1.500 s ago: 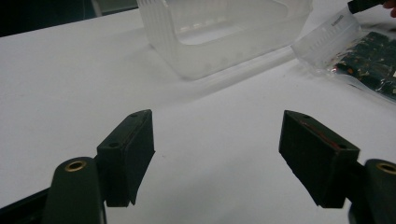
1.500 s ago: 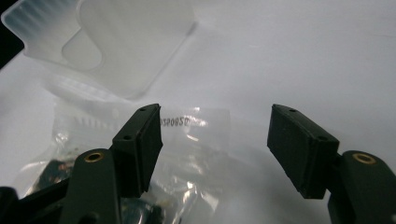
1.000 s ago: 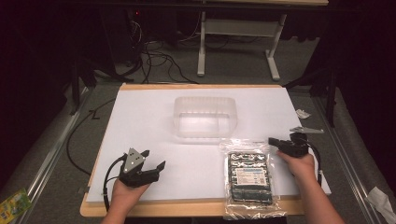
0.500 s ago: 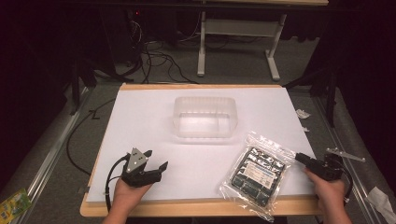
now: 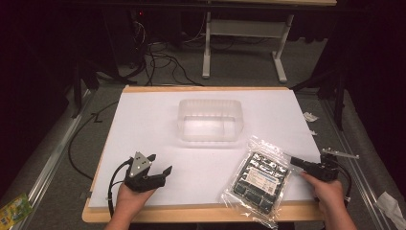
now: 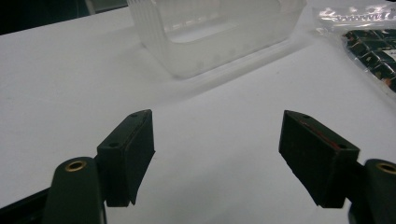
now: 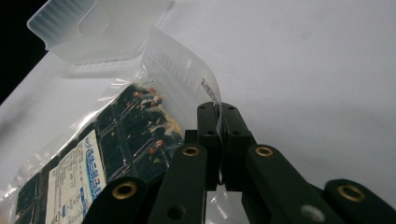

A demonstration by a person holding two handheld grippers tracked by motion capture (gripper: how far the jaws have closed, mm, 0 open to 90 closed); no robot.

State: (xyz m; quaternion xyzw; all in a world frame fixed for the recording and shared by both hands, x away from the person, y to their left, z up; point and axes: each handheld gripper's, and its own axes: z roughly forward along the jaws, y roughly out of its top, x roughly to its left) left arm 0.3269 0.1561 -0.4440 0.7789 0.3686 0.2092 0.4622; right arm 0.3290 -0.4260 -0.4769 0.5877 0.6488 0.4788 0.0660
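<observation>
Right gripper (image 5: pixel 296 162) clamps the bag (image 5: pixel 258 179) by its clear right edge; in the right gripper view the 2 black jaws meet on that thin film (image 7: pixel 212 100), having just opened a little and closed again on it. From there the bag runs left, lying skewed on the white sheet (image 5: pixel 153 124) near the table's front right corner. It is a glossy, crinkled zip pouch holding dark square pieces in rows, with a white printed label (image 7: pixel 77 182). Behind it, mid-sheet, sits a frosted rectangular plastic tub (image 5: pixel 210 120) with rounded corners. Left gripper (image 5: pixel 160 165) rests near the front left corner, its 2 jaws wide apart over bare sheet.
</observation>
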